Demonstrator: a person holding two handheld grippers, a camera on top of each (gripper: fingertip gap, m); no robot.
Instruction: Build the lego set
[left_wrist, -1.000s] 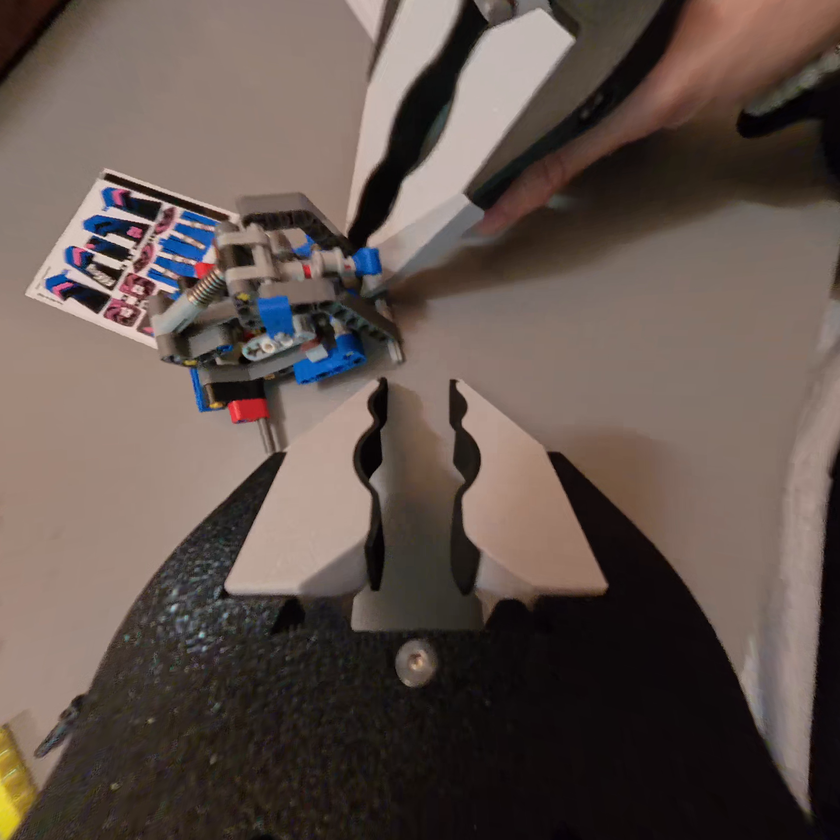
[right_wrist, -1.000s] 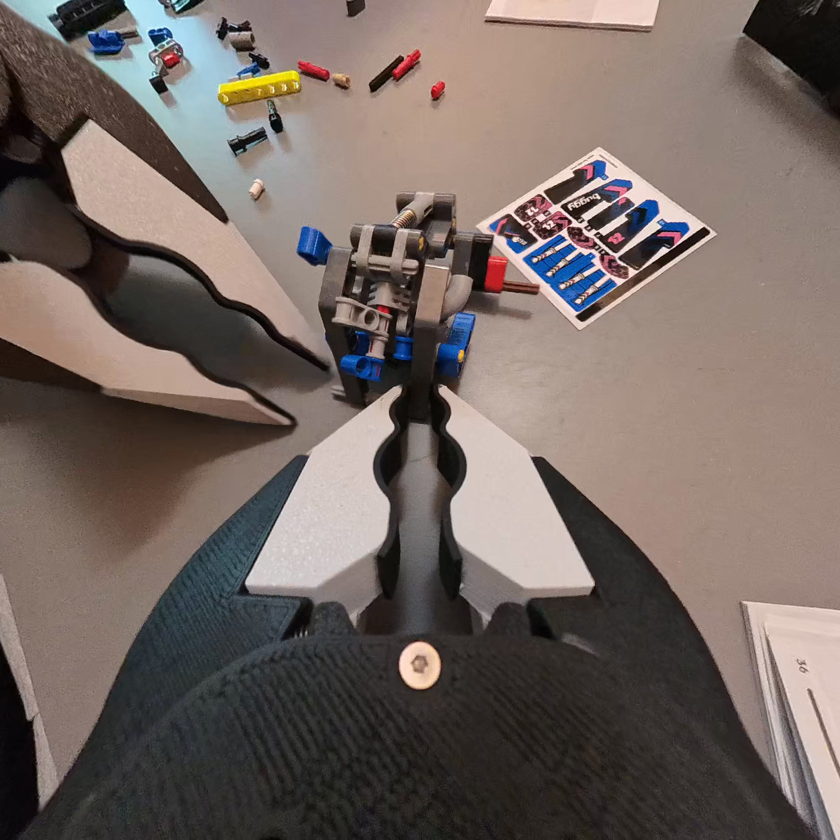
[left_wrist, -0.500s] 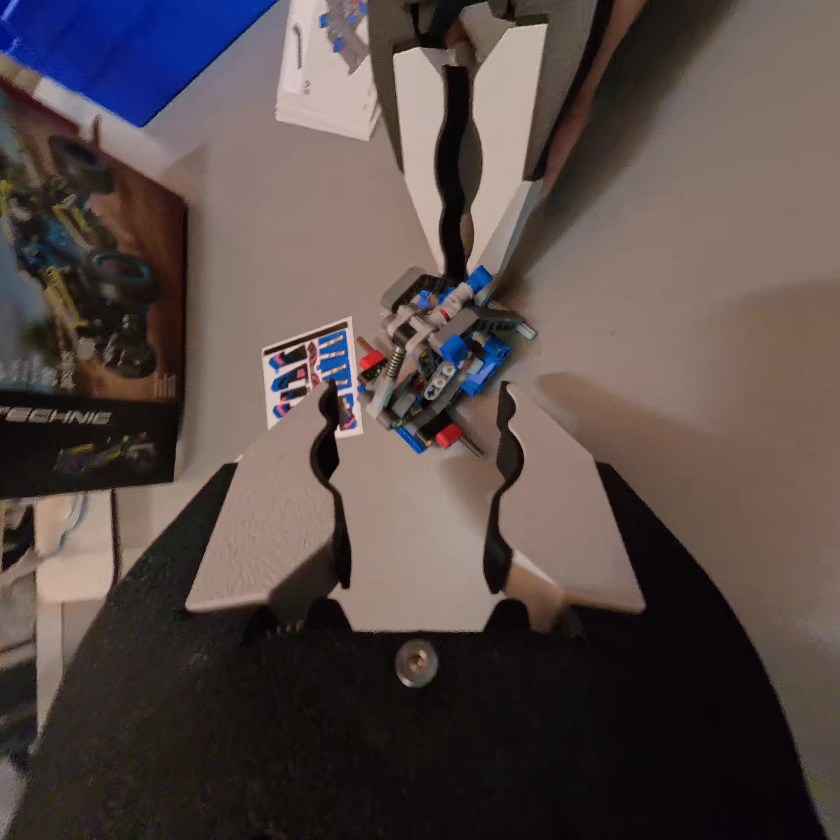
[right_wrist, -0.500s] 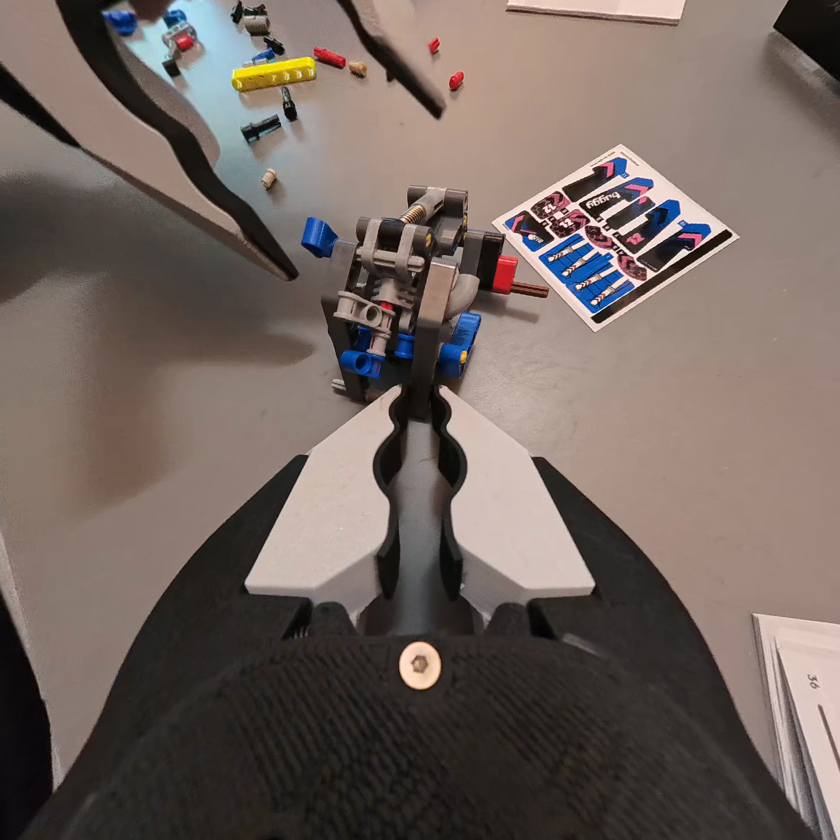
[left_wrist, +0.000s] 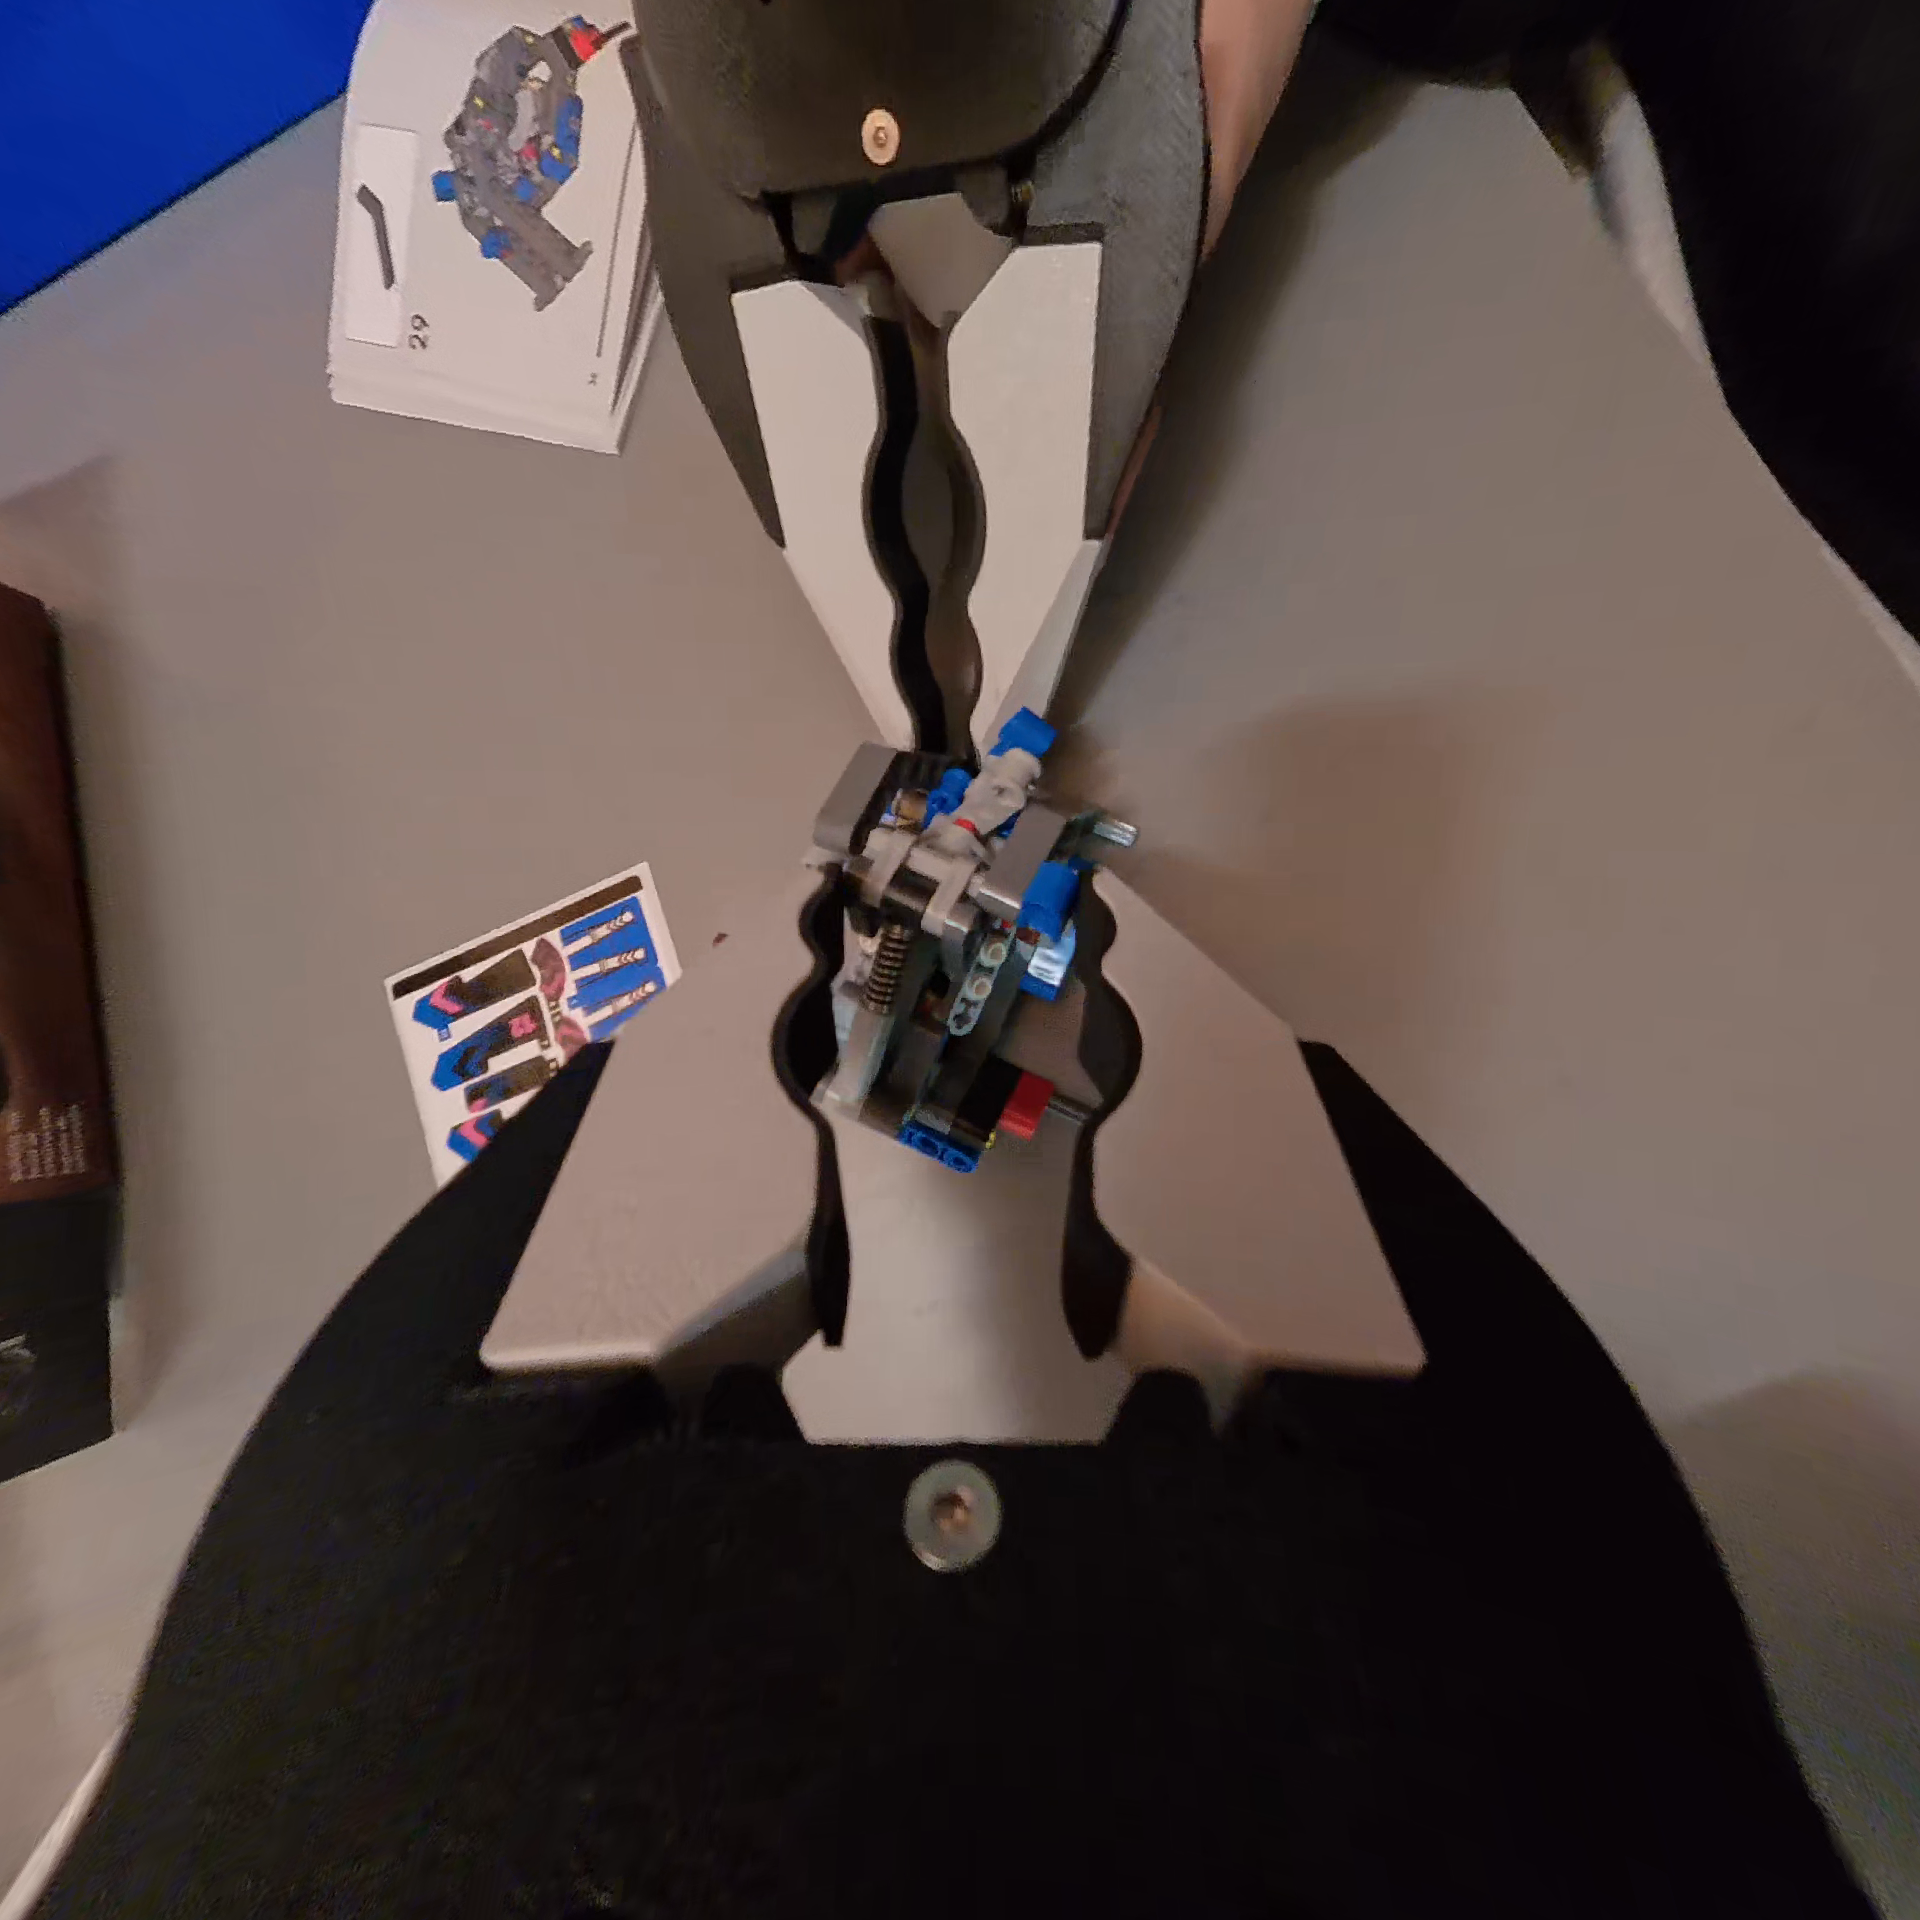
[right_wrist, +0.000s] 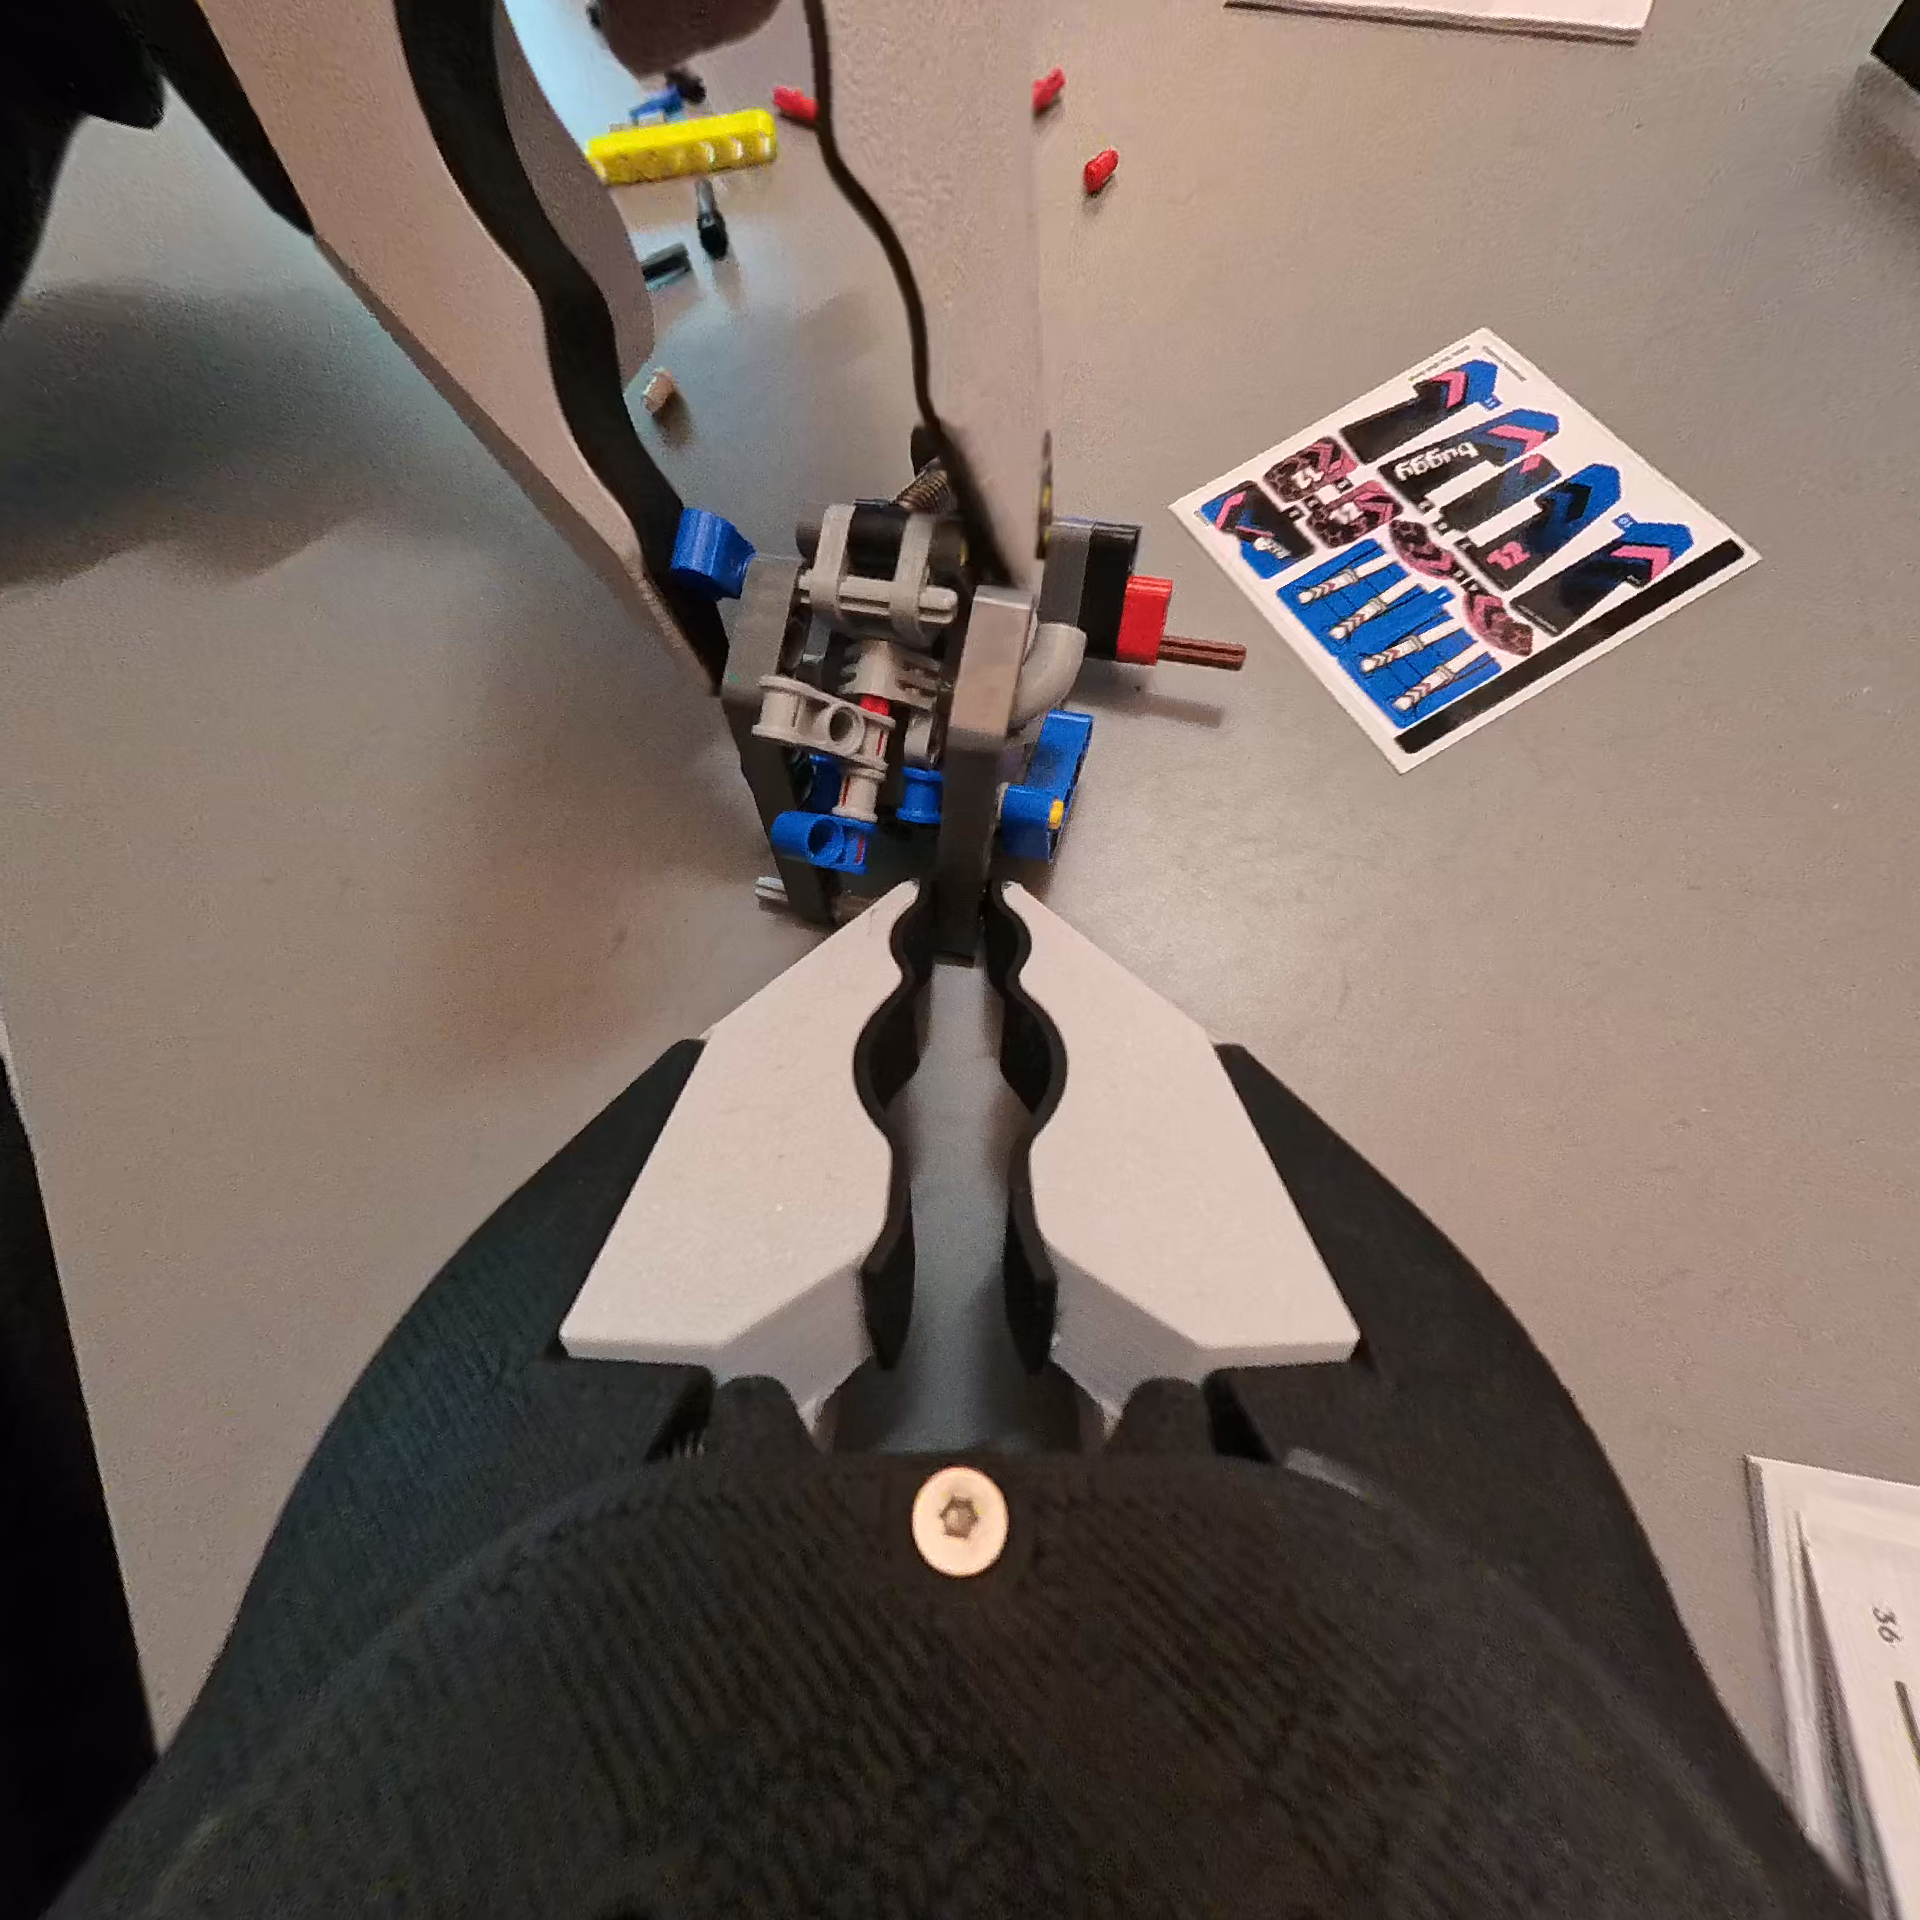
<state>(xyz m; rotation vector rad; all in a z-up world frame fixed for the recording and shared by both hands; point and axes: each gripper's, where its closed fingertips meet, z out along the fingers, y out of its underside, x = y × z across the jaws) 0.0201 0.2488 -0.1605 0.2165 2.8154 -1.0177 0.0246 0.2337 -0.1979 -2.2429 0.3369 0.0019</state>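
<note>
Left gripper (left_wrist: 951, 925) now straddling model (left_wrist: 951, 956), right gripper (right_wrist: 956, 904) clamped

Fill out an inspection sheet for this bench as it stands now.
Surface: grey table, matte, no spills seen.
Job's things: part-built model standing on the table; sticker sheet beside it; instruction booklet open.
Clutter: yellow beam, red pins and dark pins loose beyond the model.
Grippers: right tool shut on the model's dark grey beam; left tool open, fingers either side of the model.
Cables: nothing seen.
Surroundings: product box at the table's edge; blue bin behind the booklet.
</note>
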